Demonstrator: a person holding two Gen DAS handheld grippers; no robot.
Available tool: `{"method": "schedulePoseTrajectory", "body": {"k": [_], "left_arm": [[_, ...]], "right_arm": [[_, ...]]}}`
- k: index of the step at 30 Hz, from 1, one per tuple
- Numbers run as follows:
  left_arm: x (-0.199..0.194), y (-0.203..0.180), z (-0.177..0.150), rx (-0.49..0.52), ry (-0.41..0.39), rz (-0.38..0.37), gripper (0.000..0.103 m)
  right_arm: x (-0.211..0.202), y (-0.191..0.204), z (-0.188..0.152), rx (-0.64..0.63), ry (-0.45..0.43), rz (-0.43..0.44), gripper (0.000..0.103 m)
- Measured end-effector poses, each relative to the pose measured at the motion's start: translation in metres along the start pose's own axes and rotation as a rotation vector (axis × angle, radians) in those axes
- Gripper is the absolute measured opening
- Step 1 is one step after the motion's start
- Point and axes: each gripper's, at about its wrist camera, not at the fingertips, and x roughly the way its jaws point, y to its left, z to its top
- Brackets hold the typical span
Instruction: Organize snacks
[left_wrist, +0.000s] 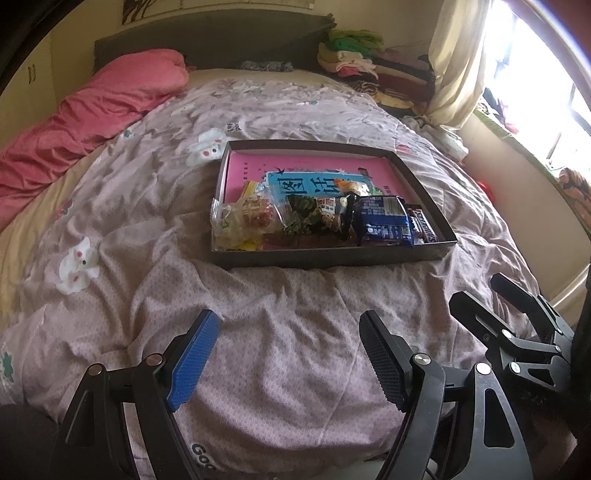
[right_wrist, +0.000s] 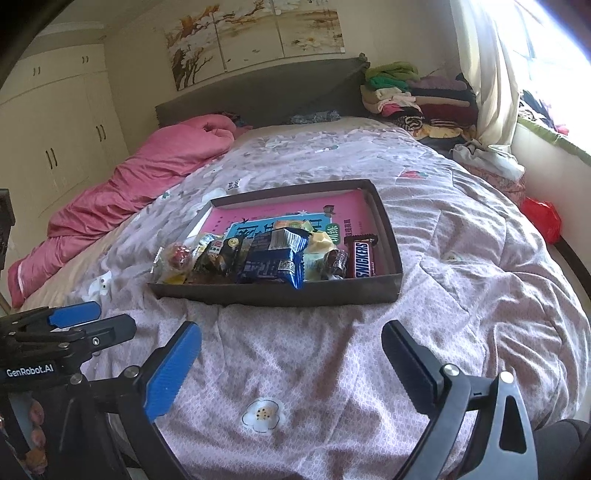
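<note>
A shallow dark box (left_wrist: 332, 254) (right_wrist: 280, 295) lies on the bed, pink inside, with several snacks piled along its near side: a clear bag of candies (left_wrist: 243, 218) (right_wrist: 175, 258), a dark nut packet (left_wrist: 325, 218), a blue wrapper (left_wrist: 384, 221) (right_wrist: 273, 266) and a Snickers bar (right_wrist: 364, 260) (left_wrist: 421, 227) at the right. My left gripper (left_wrist: 290, 336) hovers open over the quilt in front of the box, nothing between its fingers. My right gripper (right_wrist: 291, 343) is open too, empty, just short of the box's near wall; it also shows at right in the left wrist view (left_wrist: 480, 295).
The box rests on a rumpled mauve flowered quilt (left_wrist: 258, 332) (right_wrist: 443, 314). A pink blanket (left_wrist: 92, 110) (right_wrist: 129, 177) lies along the left. Folded clothes (left_wrist: 369, 62) (right_wrist: 417, 99) are stacked at the head by the curtain. A red bag (right_wrist: 543, 218) sits off the bed's right edge.
</note>
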Motion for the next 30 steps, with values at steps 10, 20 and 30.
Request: {"method": "schedulePoseTrajectory", "body": {"k": [10, 20, 30], "left_arm": [[0.0020, 0.0011, -0.0013, 0.001, 0.003, 0.018, 0.080], [0.0015, -0.0007, -0.0013, 0.010, 0.002, 0.030, 0.080], [0.0027, 0.0007, -0.0014, 0.001, 0.009, 0.033, 0.080]], "right_arm": [[0.0005, 0.0003, -0.0009, -0.002, 0.005, 0.008, 0.099], [0.0025, -0.0011, -0.0037, 0.003, 0.008, 0.006, 0.100], [0.0027, -0.0012, -0.0033, 0.003, 0.009, 0.006, 0.100]]}}
